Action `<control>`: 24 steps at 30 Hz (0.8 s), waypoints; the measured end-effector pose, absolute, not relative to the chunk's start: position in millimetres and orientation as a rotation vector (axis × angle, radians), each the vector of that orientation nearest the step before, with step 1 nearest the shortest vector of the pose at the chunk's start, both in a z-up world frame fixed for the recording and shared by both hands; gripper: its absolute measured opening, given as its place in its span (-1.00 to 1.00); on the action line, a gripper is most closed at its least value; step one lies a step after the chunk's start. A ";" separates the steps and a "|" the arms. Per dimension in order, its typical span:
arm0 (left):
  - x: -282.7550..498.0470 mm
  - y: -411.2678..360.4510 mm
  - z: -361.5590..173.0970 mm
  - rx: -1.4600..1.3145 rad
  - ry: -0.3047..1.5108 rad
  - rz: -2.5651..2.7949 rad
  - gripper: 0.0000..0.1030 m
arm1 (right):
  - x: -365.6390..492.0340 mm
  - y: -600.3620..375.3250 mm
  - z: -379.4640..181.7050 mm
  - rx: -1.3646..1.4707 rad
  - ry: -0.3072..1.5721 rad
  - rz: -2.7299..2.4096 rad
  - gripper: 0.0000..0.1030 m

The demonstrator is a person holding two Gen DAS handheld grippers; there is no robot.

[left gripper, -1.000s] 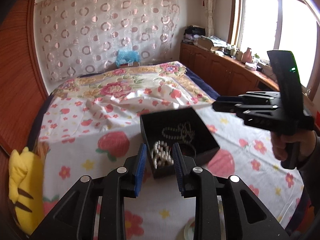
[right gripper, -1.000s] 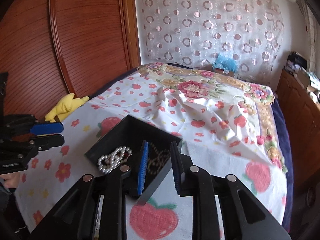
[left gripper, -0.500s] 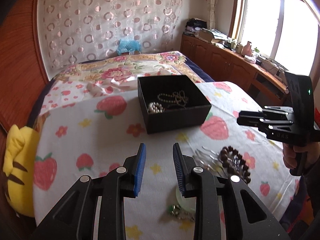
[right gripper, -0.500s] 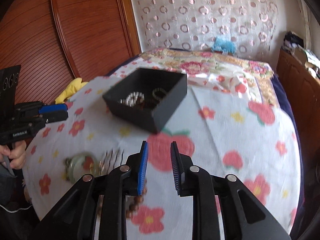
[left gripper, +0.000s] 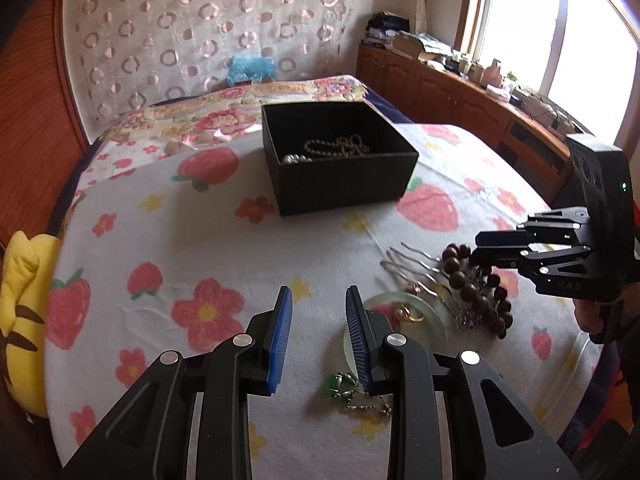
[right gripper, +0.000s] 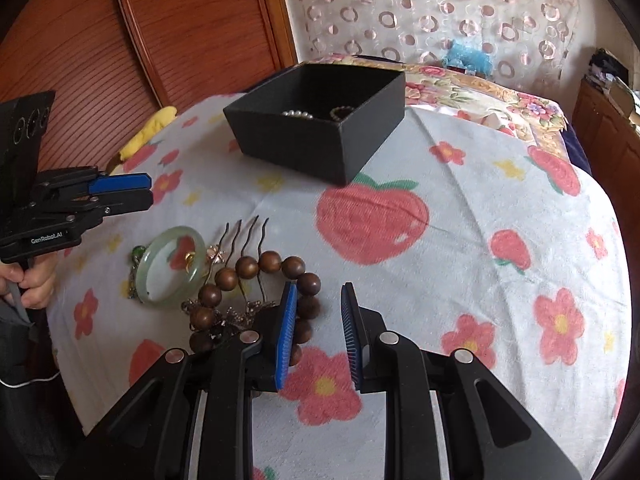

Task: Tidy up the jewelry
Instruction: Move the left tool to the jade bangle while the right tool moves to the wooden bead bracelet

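An open black box stands at the far side of the flower-print cloth, with a pearl necklace and a beaded chain inside. Loose pieces lie nearer. They are a pale jade bangle around a gold ring, a wooden bead bracelet, a metal hair comb and a green pendant on a chain. My left gripper is open and empty, just left of the bangle. My right gripper is open and empty, with its left finger over the bracelet's right side.
A yellow plush toy lies at the table's left edge beside a wooden wardrobe. Behind the table is a bed with floral sheets. A cluttered wooden cabinet runs under the window on the right. A person's hand holds the left gripper.
Both grippers have come down and back from over the black box to the loose jewelry at the near side. The box now sits farther off. Their jaws stand as wide as before.
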State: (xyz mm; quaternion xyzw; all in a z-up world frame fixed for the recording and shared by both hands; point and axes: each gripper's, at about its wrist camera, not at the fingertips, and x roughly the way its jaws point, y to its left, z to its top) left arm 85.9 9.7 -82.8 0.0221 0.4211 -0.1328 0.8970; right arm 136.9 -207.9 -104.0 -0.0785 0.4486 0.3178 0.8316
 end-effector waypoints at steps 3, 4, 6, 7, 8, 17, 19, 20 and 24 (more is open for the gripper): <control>86.8 5.1 -87.9 0.058 0.888 -0.283 -0.49 | 136.6 -206.6 -107.4 -0.173 0.961 0.675 -0.51; 87.1 3.6 -89.2 0.063 0.894 -0.285 -0.49 | 136.3 -206.9 -107.5 -0.175 0.959 0.674 -0.52; 87.7 0.8 -92.4 0.073 0.905 -0.292 -0.49 | 135.4 -206.7 -106.6 -0.185 0.953 0.666 -0.67; 88.5 0.4 -93.4 0.074 0.910 -0.294 -0.49 | 135.0 -205.6 -106.6 -0.188 0.952 0.668 -0.70; 89.0 -1.0 -95.5 0.080 0.920 -0.298 -0.49 | 134.3 -204.1 -106.8 -0.193 0.952 0.669 -0.70; 93.6 -9.9 -108.9 0.136 0.967 -0.318 -0.49 | 137.2 -200.7 -108.5 -0.198 0.946 0.659 -0.70; 93.8 -12.6 -108.4 0.149 0.966 -0.321 -0.49 | 136.4 -199.5 -108.9 -0.208 0.942 0.657 -0.70; 93.9 -13.7 -108.3 0.151 0.965 -0.323 -0.49 | 135.7 -199.9 -109.0 -0.210 0.942 0.657 -0.70; 95.5 -21.5 -109.0 0.187 0.959 -0.330 -0.49 | 135.8 -201.3 -109.5 -0.205 0.943 0.659 -0.70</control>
